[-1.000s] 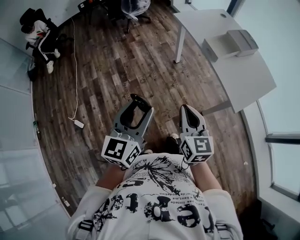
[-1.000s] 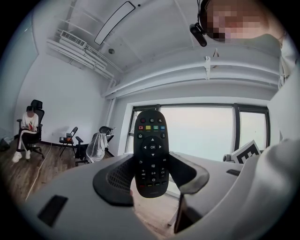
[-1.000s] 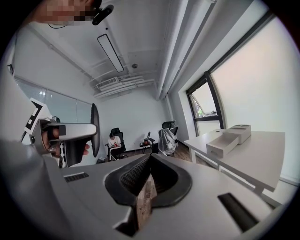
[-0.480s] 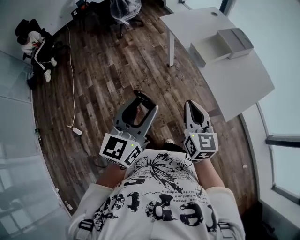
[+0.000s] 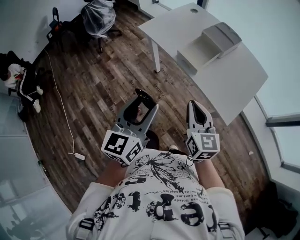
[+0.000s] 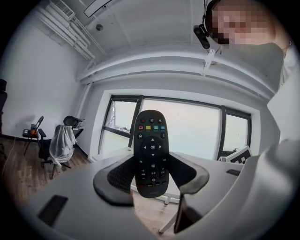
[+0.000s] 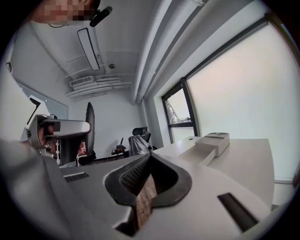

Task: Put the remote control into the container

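A black remote control (image 6: 151, 152) with coloured buttons stands upright between the jaws of my left gripper (image 6: 151, 182), which is shut on its lower end. In the head view the left gripper (image 5: 144, 101) is held in front of the person's chest, the remote (image 5: 144, 95) sticking out past its tips. My right gripper (image 5: 195, 105) is beside it, shut with nothing held; its view shows only floor through the thin slit of the right gripper (image 7: 147, 180). The grey container (image 5: 211, 41) sits on a white table ahead to the right, also the container (image 7: 213, 140).
The white table (image 5: 234, 79) stands on a wooden floor by a large window. A chair draped in plastic (image 5: 98, 13) is at the far end. A white power strip (image 5: 78, 156) with its cable lies on the floor to the left. Dark bags (image 5: 21, 79) lie further left.
The person has moved toward the table, so the table and container sit nearer the middle of the head view. Both grippers keep the same pose and hold.
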`<state>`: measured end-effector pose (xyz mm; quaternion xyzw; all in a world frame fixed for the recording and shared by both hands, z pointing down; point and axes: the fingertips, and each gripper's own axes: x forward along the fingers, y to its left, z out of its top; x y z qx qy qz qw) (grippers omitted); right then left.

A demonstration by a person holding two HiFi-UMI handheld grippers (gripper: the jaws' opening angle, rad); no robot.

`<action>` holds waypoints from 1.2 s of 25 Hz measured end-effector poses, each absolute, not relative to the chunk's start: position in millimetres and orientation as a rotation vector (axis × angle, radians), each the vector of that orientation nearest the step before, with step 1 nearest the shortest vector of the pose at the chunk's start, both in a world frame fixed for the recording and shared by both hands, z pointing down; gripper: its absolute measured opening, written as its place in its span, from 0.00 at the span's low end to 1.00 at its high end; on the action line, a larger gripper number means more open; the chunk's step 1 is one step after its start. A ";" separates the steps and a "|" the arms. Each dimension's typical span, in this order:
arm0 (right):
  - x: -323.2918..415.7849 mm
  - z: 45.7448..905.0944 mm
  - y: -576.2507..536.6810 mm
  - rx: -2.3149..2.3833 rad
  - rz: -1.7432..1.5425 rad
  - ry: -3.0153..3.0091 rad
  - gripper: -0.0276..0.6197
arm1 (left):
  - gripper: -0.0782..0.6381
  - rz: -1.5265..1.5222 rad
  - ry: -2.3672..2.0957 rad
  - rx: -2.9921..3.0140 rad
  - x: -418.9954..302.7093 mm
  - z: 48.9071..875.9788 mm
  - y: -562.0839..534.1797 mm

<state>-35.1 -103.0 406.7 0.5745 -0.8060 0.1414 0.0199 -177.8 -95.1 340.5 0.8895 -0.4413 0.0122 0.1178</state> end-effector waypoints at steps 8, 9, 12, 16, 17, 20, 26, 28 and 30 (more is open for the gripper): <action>-96.7 403.4 -170.6 1.949 0.472 -2.365 0.05 | 0.44 0.034 -1.119 2.637 -248.8 336.8 -190.3; -103.9 404.9 -179.3 1.963 0.483 -2.350 0.05 | 0.44 0.037 -1.095 2.628 -256.6 340.2 -201.1; -118.6 402.7 -202.2 2.031 0.485 -2.300 0.05 | 0.44 0.078 -1.028 2.642 -274.0 346.6 -228.5; -134.4 393.9 -222.8 2.115 0.494 -2.267 0.05 | 0.44 0.097 -0.962 2.681 -290.7 343.4 -257.9; -137.9 394.5 -225.0 2.119 0.493 -2.257 0.05 | 0.44 0.093 -0.949 2.682 -292.9 343.4 -263.1; -138.3 400.6 -234.3 2.116 0.496 -2.221 0.05 | 0.44 0.090 -0.920 2.679 -289.7 347.0 -277.7; -111.0 401.4 -263.3 2.159 0.487 -2.184 0.05 | 0.44 0.089 -0.858 2.704 -264.0 348.9 -306.5; -98.4 401.8 -270.5 2.172 0.487 -2.177 0.05 | 0.44 0.088 -0.847 2.713 -251.2 347.8 -314.2; -80.5 402.8 -279.2 2.181 0.498 -2.169 0.05 | 0.44 0.097 -0.834 2.721 -231.8 347.3 -323.0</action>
